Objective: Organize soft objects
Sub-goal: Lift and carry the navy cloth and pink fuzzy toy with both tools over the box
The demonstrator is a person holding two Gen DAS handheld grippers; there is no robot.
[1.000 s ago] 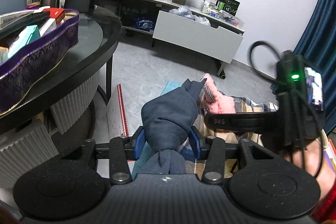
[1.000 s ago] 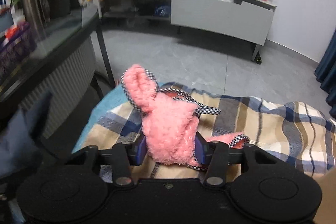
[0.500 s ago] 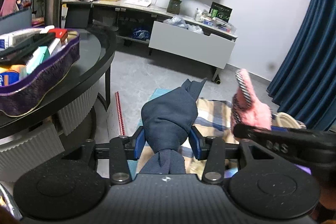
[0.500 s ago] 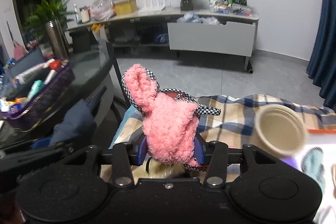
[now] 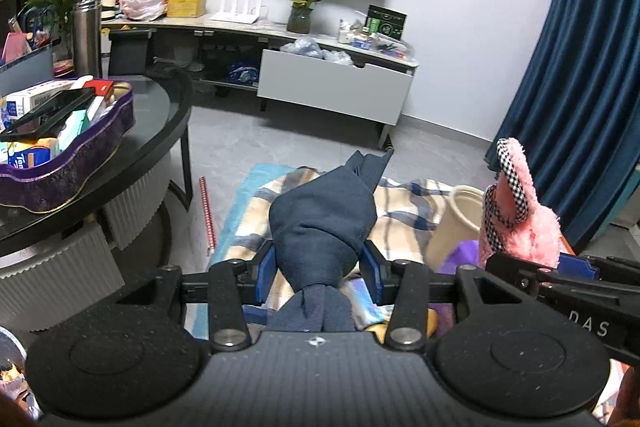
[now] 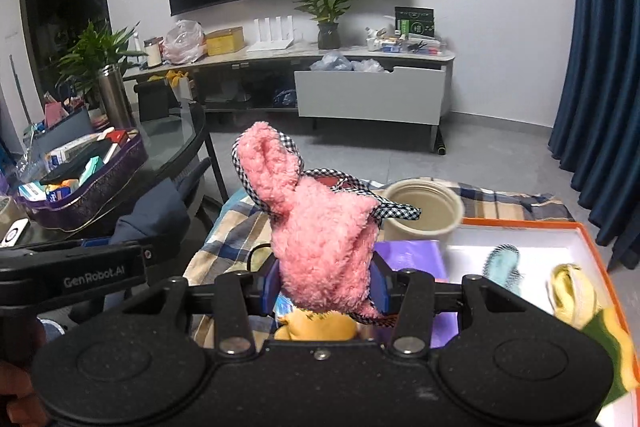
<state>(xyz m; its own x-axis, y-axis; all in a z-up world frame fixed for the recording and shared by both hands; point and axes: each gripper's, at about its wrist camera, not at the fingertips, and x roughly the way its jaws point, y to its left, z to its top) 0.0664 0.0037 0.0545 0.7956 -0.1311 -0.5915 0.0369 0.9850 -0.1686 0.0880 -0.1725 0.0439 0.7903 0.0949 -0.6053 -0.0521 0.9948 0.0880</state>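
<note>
Raised since before, both claws grip: left [image 5: 318, 277] navy cloth [image 5: 324, 223], right [image 6: 324, 287] ("GenRobot.AI") pink plush [image 6: 320, 227].

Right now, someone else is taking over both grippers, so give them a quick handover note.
Left gripper: shut on the navy cloth bundle, held up in the air.
Right gripper: shut on the pink fluffy item, also lifted.
Orange-rimmed box at right already holds a teal item and a yellow one.
Left: place both held pieces; a yellow plush lies under the right gripper.
</note>
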